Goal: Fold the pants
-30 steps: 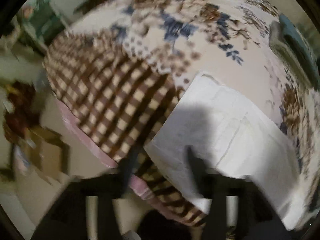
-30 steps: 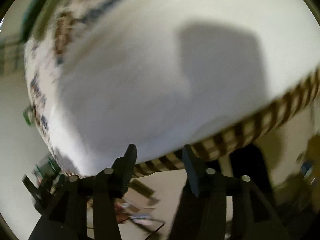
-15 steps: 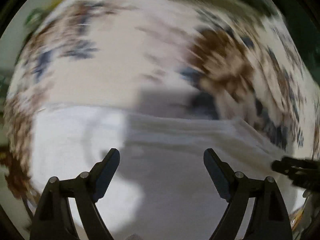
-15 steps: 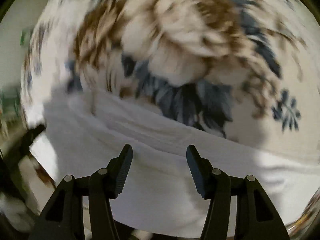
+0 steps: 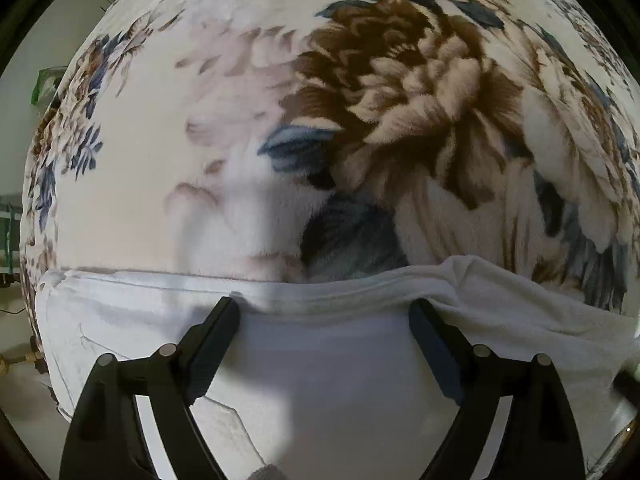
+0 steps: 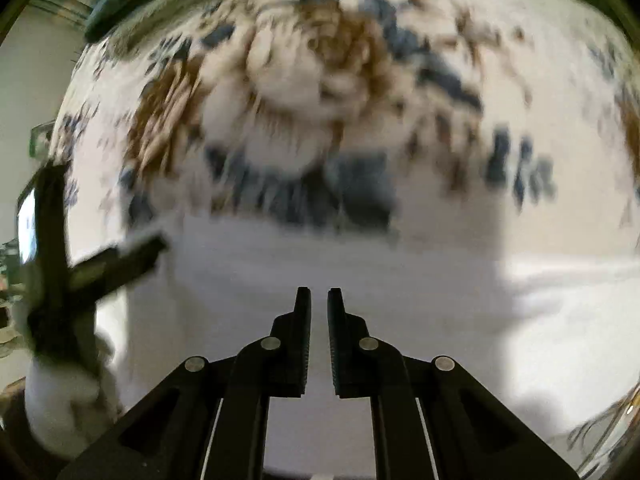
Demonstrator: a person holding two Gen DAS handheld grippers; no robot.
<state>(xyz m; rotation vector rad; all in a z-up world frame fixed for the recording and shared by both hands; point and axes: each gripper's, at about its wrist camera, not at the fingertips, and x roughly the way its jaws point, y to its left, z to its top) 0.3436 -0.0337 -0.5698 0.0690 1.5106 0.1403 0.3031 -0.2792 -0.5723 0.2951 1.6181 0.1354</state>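
- Looks like a home bedroom.
- Plush floral blanket in brown, blue and cream, spread across a bed and filling most of both views.
- Plain pale wall past the bed's left edge.
- Blurred household clutter low beside that left edge.

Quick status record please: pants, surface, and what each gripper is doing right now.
pants: white, lying flat on the blanket, far edge slightly rumpled on the right
surface: floral blanket, brown and blue flowers
left gripper: open wide, fingertips at the pants' far edge, nothing between them
right gripper: nearly closed, narrow gap, over the pants; whether it pinches cloth cannot be told
other: left gripper also shows at the left edge of the right wrist view, blurred
image quality: right view motion-blurred
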